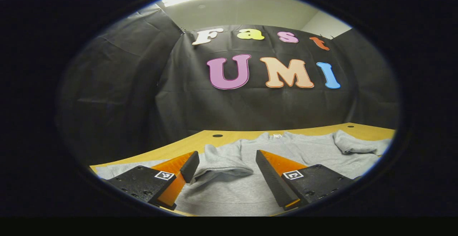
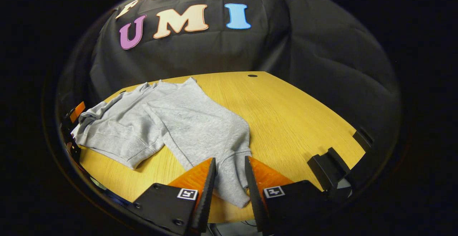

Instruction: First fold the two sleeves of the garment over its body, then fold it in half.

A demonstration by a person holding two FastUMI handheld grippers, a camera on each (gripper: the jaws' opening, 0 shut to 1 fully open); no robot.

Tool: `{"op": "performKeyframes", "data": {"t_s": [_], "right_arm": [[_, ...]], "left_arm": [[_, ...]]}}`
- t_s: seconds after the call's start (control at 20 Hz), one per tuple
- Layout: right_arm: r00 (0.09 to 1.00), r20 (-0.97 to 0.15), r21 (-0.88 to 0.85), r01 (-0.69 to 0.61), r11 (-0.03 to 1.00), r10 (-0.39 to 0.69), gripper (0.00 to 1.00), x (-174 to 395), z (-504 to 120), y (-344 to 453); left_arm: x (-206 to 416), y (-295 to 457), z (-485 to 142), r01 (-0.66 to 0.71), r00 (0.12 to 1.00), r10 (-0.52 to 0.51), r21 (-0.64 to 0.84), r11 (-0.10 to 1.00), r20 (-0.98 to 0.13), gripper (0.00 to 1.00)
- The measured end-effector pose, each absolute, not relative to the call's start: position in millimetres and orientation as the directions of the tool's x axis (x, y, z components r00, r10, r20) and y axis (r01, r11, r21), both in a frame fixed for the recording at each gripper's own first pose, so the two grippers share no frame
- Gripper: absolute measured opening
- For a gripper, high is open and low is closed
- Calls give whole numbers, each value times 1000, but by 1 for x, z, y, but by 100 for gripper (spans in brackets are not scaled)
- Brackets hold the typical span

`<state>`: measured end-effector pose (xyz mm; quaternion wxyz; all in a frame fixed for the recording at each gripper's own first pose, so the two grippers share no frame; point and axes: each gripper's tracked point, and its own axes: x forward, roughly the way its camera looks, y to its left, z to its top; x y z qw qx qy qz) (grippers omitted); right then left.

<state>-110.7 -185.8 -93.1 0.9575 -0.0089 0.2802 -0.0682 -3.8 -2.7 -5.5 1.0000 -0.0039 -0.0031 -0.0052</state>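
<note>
Grey garment [image 2: 186,121] lies across the counter [image 2: 293,121], frame centre. Left claw [image 1: 226,162] gapes wide above a folded sleeve [image 1: 222,162]. Right claw [image 2: 230,168], half open, straddles the cuff [image 2: 230,186] at lower centre, not gripping.

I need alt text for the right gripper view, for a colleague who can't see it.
A grey sweatshirt lies spread on a wooden table, one sleeve reaching toward the camera and lying between the right gripper's parted fingers. A black cloth wall stands behind the table.
</note>
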Motion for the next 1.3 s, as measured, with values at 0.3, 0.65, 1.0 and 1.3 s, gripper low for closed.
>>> {"op": "performKeyframes", "data": {"t_s": [0.3, 0.65, 1.0, 1.3], "right_arm": [[792, -589, -40, 168, 985, -159, 15, -112, -94, -181], [767, -623, -3, 193, 981, -153, 2, -106, -88, -182], [856, -508, -11, 104, 995, -95, 3, -47, -12, -155], [910, -413, -40, -52, 998, 31, 2, 23, 50, -95]], "left_arm": [[-4, -3, -5, 11, 1000, -11, -8, 1000, 8, 94], [-4, -3, -5, 21, 1000, -21, -7, 1000, 9, 94], [-4, -4, -5, 22, 1000, -22, -7, 1000, 8, 93], [-4, -4, -4, 25, 1000, -25, -7, 1000, 9, 93]]}}
